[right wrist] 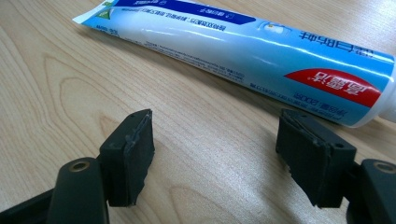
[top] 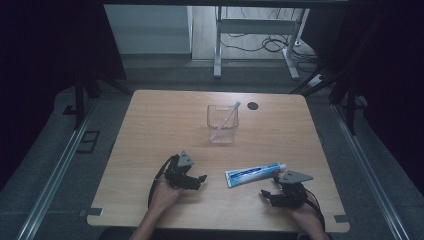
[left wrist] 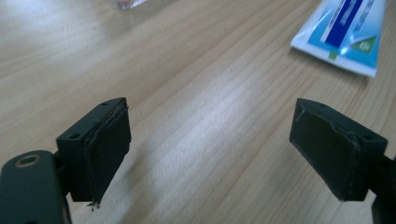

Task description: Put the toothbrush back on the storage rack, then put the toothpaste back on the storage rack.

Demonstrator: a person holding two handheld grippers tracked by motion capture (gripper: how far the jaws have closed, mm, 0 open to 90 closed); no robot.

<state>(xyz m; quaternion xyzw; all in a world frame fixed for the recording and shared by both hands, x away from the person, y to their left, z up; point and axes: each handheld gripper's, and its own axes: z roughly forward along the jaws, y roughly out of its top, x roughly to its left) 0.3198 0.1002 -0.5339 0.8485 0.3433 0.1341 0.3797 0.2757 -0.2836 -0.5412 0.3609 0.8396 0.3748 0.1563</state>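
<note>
Toothpaste tube (top: 255,175) laid flat on table (top: 150,130), within reach of both grippers; left gripper (left wrist: 210,144) and right gripper (right wrist: 215,158) held released, nothing grasped.

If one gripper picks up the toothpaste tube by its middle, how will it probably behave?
The toothpaste tube looks soft and rounded, so it will probably dent under the jaws. Its skin shines, so it may slip somewhat. It lies flat on the table, with a flat crimped end, so rolling seems unlikely.
</note>
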